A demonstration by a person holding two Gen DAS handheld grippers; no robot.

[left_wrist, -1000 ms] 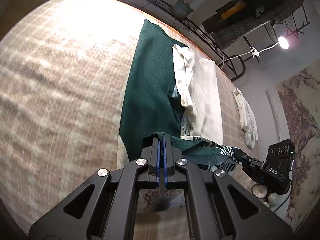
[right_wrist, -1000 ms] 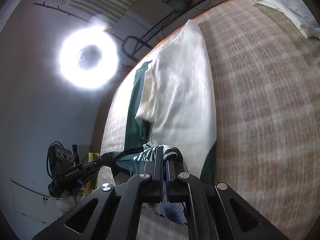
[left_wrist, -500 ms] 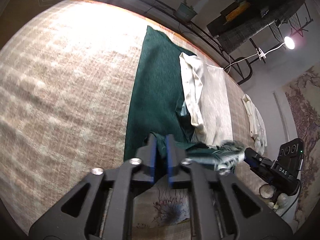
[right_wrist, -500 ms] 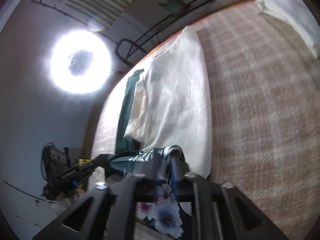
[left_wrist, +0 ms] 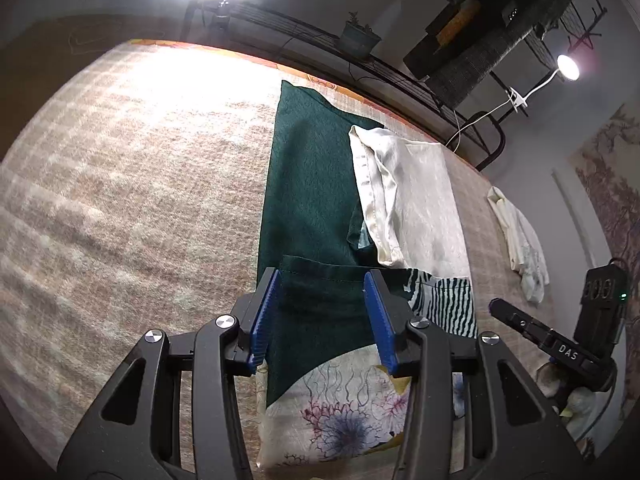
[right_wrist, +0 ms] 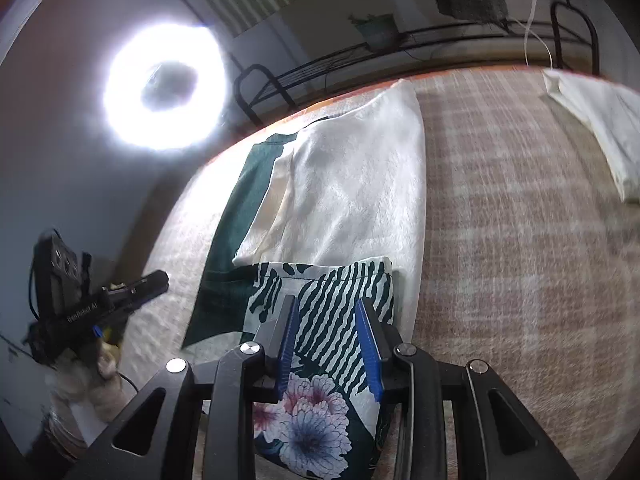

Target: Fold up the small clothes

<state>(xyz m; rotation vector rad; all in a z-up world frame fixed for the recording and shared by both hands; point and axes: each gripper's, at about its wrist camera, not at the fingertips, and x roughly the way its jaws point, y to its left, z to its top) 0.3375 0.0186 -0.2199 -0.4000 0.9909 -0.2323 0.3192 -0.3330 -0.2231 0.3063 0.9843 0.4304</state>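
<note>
Green, cream and flower-printed cloth makes up the garment [left_wrist: 320, 208], which lies flat on the checked blanket [left_wrist: 128, 200] with its near end doubled over, stripes and green panel facing up. Both tongs have just been opening: the left gripper [left_wrist: 322, 312] stands spread over the green flap, the right gripper [right_wrist: 326, 336] spread over the striped part, neither pinching anything. That suggests the fold has been laid and let go. A second pale garment [left_wrist: 520, 240] waits far right. A ring light [right_wrist: 164, 84] glares beyond the bed, by a metal rack [left_wrist: 360, 60].
</note>
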